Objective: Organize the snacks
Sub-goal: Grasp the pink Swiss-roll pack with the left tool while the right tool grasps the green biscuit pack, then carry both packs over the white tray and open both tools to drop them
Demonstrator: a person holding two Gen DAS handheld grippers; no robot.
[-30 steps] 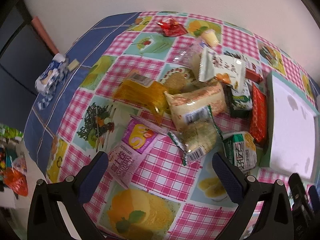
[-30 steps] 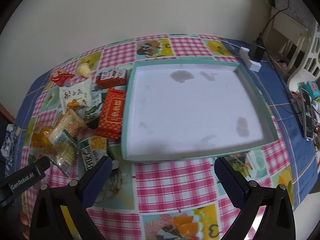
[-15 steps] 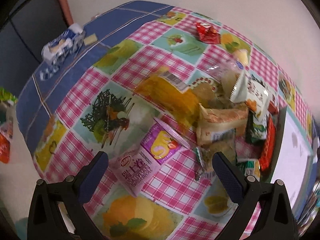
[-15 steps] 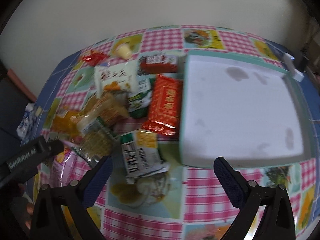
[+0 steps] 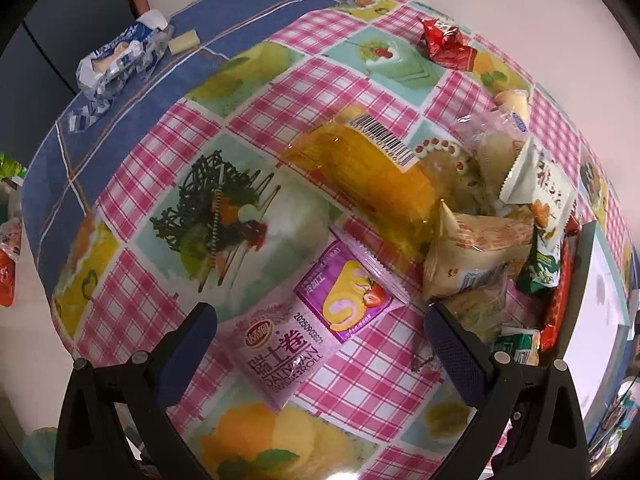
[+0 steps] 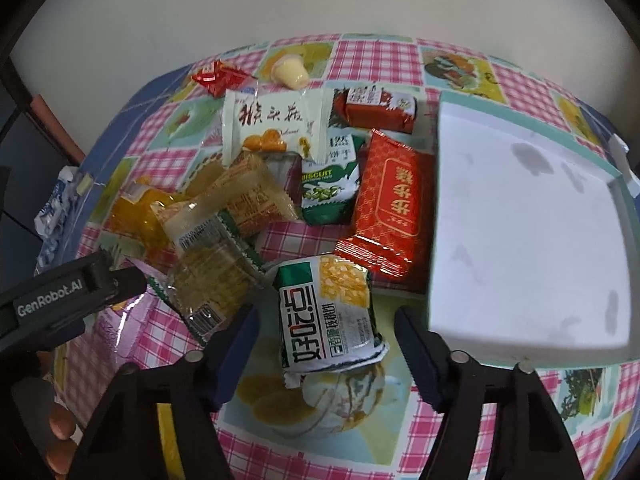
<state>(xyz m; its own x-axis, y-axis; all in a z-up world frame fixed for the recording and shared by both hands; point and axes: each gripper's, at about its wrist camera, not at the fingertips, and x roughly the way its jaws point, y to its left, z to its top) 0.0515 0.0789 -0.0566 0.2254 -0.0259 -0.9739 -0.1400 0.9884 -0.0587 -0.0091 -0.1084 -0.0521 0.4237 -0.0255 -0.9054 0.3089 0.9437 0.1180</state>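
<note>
Soft, even indoor light in both views, no hard shadows. Strong fisheye bending, with black corners and the bench (image 5: pixel 168 128) curved like a dome. Slight motion blur on the yellow packet (image 5: pixel 372 176) in the left view. Small glare spots on the red wrapper (image 6: pixel 390 204). White tray (image 6: pixel 532 216) bright, nearly washed out.

The big tablecloth (image 5: pixel 160 200) has pink checks, food pictures and a blue edge. On its blue edge, far from the pictures, lies a crinkly blue and white wrapper (image 5: pixel 120 56). Just beside the wrapper sits a small pale block (image 5: pixel 184 41). Behind the tablecloth stands a plain white wall (image 6: pixel 320 0). Off the tablecloth's left side, lower down, something orange and red (image 5: pixel 7 268) shows, too blurry to name.
</note>
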